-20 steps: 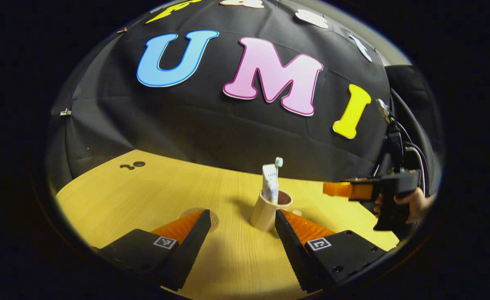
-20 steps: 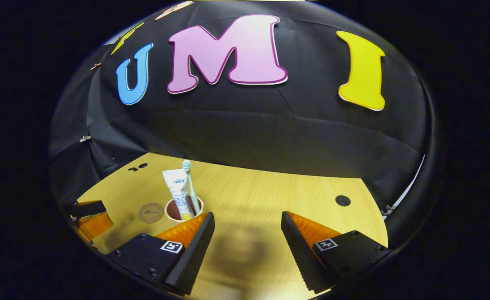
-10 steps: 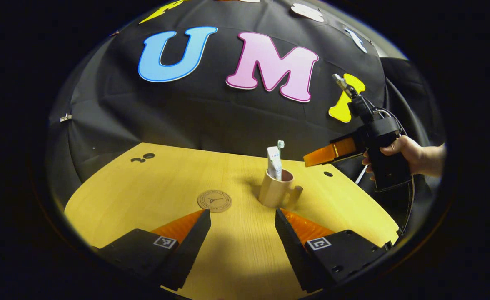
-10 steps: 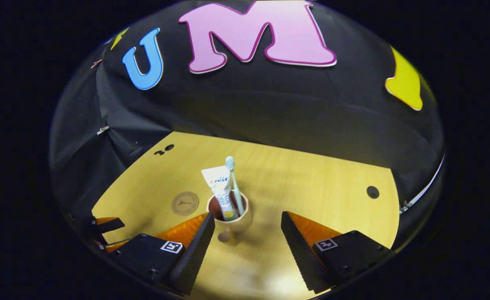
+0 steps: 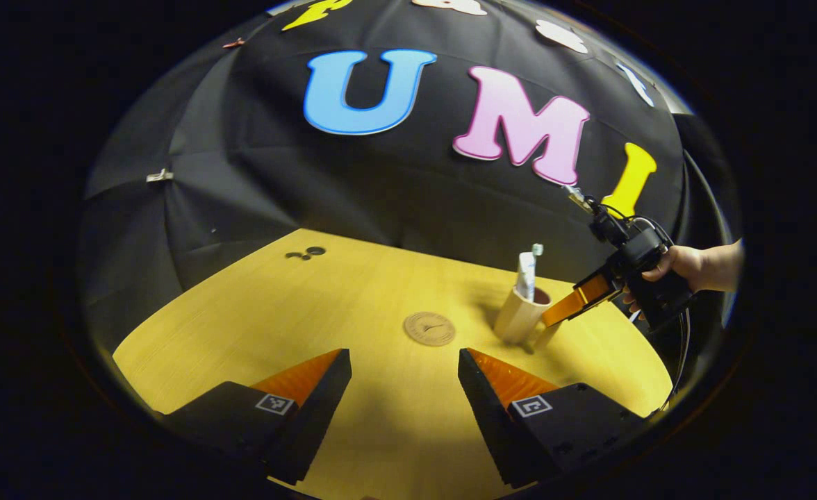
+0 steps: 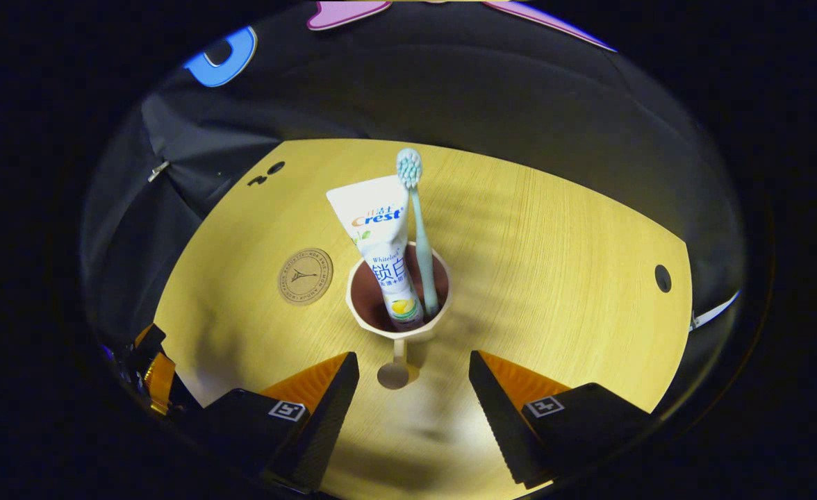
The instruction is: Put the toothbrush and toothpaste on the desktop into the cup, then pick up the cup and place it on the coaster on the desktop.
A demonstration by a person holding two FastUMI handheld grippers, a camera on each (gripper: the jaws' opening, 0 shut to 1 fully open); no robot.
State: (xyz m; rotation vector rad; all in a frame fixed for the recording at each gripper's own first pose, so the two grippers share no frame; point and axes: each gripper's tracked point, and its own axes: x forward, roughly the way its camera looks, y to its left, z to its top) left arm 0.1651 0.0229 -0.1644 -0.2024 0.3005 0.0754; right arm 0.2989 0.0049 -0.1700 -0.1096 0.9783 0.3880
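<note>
In the right gripper view the cup (image 6: 398, 305) stands upright on the wooden desk (image 6: 554, 278) at the centre of the frame, its handle (image 6: 394, 371) pointing down toward the camera. Inside it stand the toothpaste (image 6: 381, 243) and the toothbrush (image 6: 419, 229) — the tube on the left, the brush just beside it on the right with its bristle head at the top. The right gripper (image 6: 414, 378) hangs above the desk with its jaws wide apart and nothing between them; the handle lies in the gap between the two fingers, touching neither. The round coaster (image 6: 305, 276) lies flat on the desk left of the cup, near it but apart. A small dark hole (image 6: 663, 278) marks the desk at the right of the frame.

In the left gripper view the left gripper (image 5: 405, 375) sits at the bottom centre, jaws spread wide and holding nothing. Beyond it, right of centre, the coaster (image 5: 429, 328) lies bare, and the cup (image 5: 520, 316) stands just to its right. At the right edge a hand (image 5: 683, 267) holds the right gripper (image 5: 572, 307) tilted down toward the cup — its tips close to the cup's right side.
</note>
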